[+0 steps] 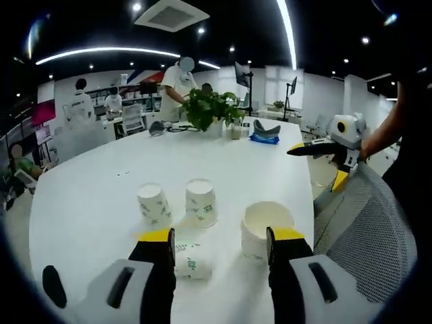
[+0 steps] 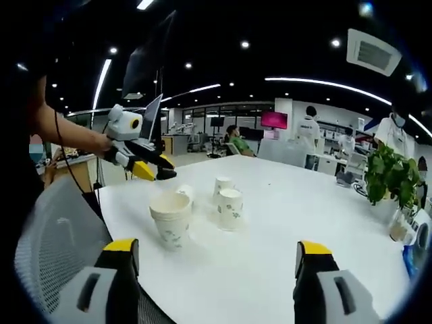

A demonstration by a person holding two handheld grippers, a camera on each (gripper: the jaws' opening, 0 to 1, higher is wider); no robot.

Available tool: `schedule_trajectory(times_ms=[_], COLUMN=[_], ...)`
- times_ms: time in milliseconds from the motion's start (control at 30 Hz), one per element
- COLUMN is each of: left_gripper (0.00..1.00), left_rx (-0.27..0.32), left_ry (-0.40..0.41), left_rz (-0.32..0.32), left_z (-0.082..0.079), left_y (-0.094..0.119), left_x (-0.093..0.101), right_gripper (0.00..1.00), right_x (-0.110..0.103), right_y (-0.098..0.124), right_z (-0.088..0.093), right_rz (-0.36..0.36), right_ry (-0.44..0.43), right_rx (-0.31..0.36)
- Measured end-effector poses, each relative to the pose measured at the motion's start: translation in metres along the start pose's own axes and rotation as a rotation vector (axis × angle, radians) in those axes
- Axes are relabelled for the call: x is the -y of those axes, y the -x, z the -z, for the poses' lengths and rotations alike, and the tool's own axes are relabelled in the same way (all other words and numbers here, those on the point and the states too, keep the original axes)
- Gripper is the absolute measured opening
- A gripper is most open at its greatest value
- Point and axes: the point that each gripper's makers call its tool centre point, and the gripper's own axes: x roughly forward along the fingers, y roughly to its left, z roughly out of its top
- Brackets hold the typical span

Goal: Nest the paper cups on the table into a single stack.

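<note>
Your left claw [image 1: 219, 243] hangs wide apart and empty over the bench's [image 1: 94, 196] near edge, with a tipped cup [image 1: 189, 260] lying on its side between the jaws, closest to you. The upright stack [image 1: 264, 229] sits just right of it, two inverted cups [image 1: 179, 202] stand beyond, and your right claw [image 2: 216, 260], also spread and empty, hovers farther off.

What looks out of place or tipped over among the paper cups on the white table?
One paper cup lies on its side near the left claw, while two cups stand upside down and the nested stack stands mouth up. Nothing looks spilled or damaged.
</note>
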Motion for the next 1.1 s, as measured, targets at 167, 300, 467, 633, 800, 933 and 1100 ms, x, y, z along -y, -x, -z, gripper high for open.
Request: schedule_trajectory(times_ms=[167,300,467,633,800,933,1100], left_gripper=[0.64,0.65,0.68,0.71,0.7,0.7,0.69], left_rx=[-0.003,-0.018,-0.049,-0.082,-0.106,-0.121,-0.128], left_ry=[0.0,0.011,0.008,0.011,0.023,0.047,0.1], left_rz=[-0.039,-0.048,-0.045,-0.049,-0.039,-0.018,-0.008], left_z=[0.002,0.008,0.018,0.028,0.034,0.039,0.044], left_y=[0.001,0.0,-0.003,-0.008,-0.013,-0.018,-0.024], left_x=[-0.02,-0.033,-0.042,-0.053,-0.058,-0.061,-0.067], right_gripper=[1.0,1.0,1.0,1.0,0.99,0.99,0.98], right_x=[-0.002,-0.003,-0.005,-0.006,-0.006,-0.006,-0.007], right_y=[-0.001,-0.001,-0.002,-0.002,-0.002,-0.003,-0.003], right_z=[-0.002,0.0,0.0,0.001,0.003,0.004,0.007], right_rz=[-0.012,-0.017,-0.025,-0.03,-0.035,-0.035,-0.041], right_ry=[0.0,-0.002,-0.002,-0.006,-0.005,-0.006,-0.001], right_rx=[0.004,-0.003,-0.01,-0.016,-0.022,-0.032,-0.049])
